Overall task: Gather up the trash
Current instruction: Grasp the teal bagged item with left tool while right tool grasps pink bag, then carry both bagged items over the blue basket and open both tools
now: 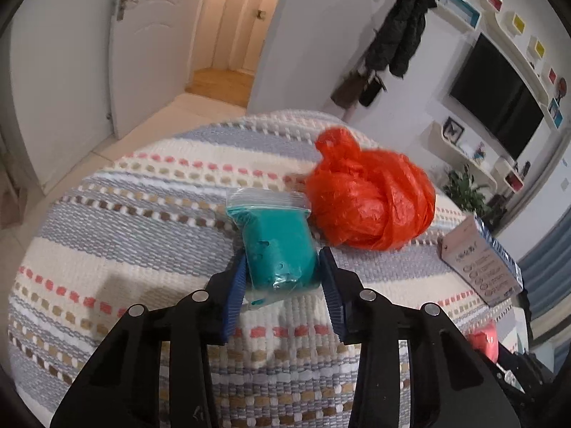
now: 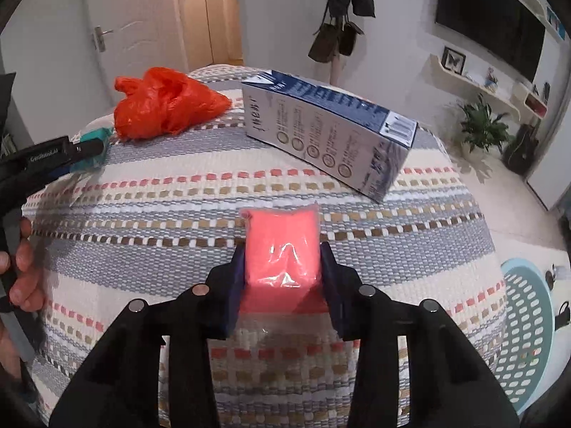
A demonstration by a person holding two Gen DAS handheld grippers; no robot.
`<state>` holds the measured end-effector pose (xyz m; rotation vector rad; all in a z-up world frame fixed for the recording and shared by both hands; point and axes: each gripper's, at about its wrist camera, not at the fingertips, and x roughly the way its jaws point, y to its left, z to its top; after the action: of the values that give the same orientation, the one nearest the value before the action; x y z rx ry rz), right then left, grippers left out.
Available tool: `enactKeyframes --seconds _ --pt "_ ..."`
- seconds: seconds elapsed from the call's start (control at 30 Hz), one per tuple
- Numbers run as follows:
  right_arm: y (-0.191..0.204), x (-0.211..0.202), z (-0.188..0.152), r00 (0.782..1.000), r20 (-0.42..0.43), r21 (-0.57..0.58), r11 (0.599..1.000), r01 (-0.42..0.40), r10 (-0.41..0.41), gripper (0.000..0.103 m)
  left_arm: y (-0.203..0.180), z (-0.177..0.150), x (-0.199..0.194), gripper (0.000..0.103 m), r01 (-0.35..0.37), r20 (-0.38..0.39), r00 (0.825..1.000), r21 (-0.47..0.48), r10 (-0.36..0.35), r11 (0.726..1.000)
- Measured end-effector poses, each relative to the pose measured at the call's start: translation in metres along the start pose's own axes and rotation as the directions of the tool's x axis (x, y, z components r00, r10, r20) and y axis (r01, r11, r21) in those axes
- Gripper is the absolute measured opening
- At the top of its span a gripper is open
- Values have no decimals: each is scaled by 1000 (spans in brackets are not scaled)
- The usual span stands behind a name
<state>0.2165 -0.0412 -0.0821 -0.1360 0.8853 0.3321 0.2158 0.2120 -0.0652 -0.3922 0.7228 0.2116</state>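
Right, both grippers are clamped now. Left gripper point(image 1: 282, 271) grips the teal block in its zip bag point(image 1: 276, 246), pads pressing on both of its flanks; the block sits on the woven striped cover point(image 1: 125, 214), touching the crumpled orange plastic bag point(image 1: 367, 199) behind it. Right gripper point(image 2: 283, 267) grips the pink block in clear wrap point(image 2: 282, 249) the same way, near the front of the cover, with the milk carton point(image 2: 328, 132) lying on its side well behind.

Doing the lift well, as I judge it:
- Both packs look soft and film-wrapped, so I hold the squeeze steady and avoid crushing; slippery film may creep out of the pads.
- Lift straight up first, so the teal pack clears the orange bag without dragging it.
- Loose zip-bag flap hangs forward on the teal one; keep it from snagging.
- Light blue perforated basket point(image 2: 528, 321) sits below the cover at my right; likely the drop target, though that's a guess.
- Orange bag and carton remain to collect.
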Motion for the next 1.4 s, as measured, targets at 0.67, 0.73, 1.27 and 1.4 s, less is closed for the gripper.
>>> enactKeyframes --seconds 0.67,0.73,1.27,1.4 --pt "-120 -152 -31 916 380 263 964 29 -131 36 -133 -60 -141 38 319 166 908 321 -384 892" --pt "-141 -168 -39 902 385 300 951 79 -197 36 -154 -68 -148 38 351 155 892 353 -424 867" --pt "-283 -164 -131 916 142 587 777 226 -374 36 -310 -153 -96 38 590 -203 801 431 -564 683" --pt "-308 -145 -152 936 44 622 743 248 -349 36 -329 -171 -64 38 638 -311 770 383 -556 669"
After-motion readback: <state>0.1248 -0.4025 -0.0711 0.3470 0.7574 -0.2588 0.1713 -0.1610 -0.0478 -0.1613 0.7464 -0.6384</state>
